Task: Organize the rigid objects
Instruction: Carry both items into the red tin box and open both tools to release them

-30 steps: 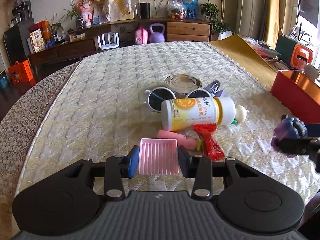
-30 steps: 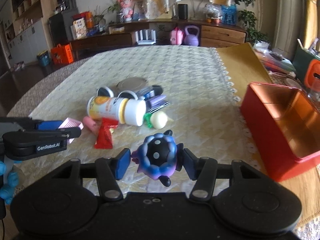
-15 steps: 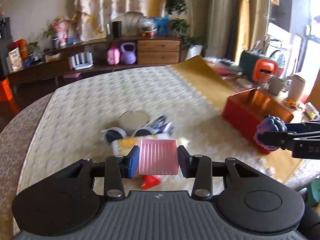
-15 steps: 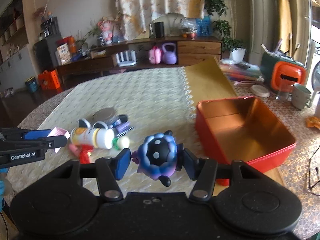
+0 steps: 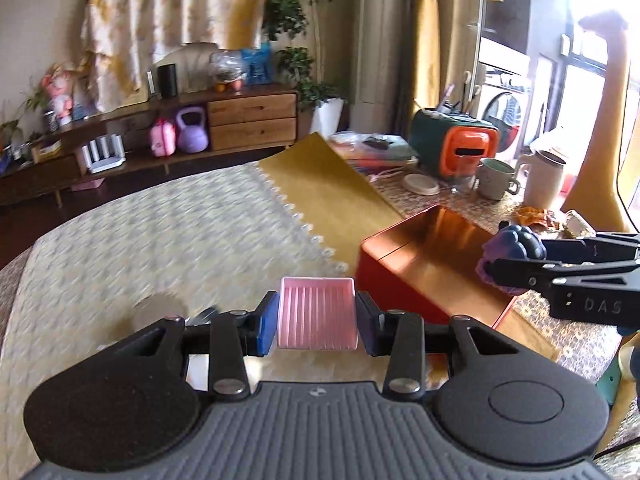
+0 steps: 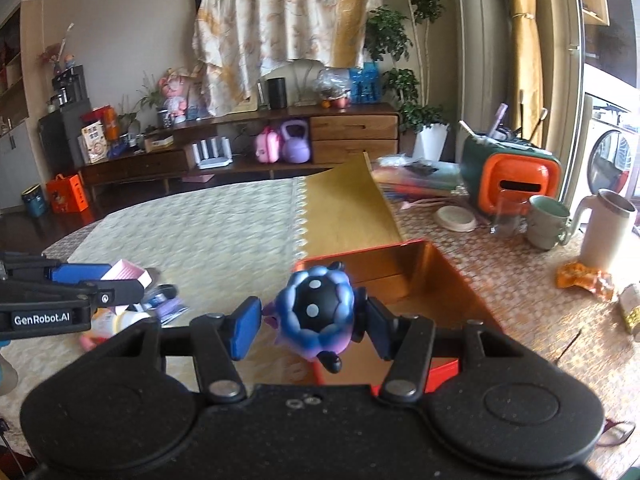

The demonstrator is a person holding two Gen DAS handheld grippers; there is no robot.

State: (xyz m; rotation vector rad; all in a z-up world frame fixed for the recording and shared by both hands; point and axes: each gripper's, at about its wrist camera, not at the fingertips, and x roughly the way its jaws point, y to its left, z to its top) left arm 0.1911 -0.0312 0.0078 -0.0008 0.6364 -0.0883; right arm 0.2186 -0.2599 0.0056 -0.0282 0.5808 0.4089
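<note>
My left gripper (image 5: 316, 314) is shut on a pink ribbed box (image 5: 317, 312), held above the cloth just left of the red tin box (image 5: 404, 276). My right gripper (image 6: 310, 320) is shut on a blue-purple round toy (image 6: 316, 312) with white dots, held over the near left part of the red tin (image 6: 424, 272), whose copper inside looks empty. In the left wrist view the right gripper (image 5: 508, 266) holds the toy (image 5: 512, 242) over the tin's right side. The left gripper with the pink box (image 6: 126, 274) shows at the left of the right wrist view.
A pile of small objects (image 6: 132, 316), among them a white bottle, lies on the pale cloth at lower left. A round metal lid (image 5: 160, 308) lies there too. An orange-green case (image 6: 508, 176), mugs (image 6: 548, 220) and a white jug (image 6: 604, 228) stand behind the tin.
Both grippers swung right, away from the pile and toward the red tin, each still holding its object. The right gripper's toy now hangs over the tin.
</note>
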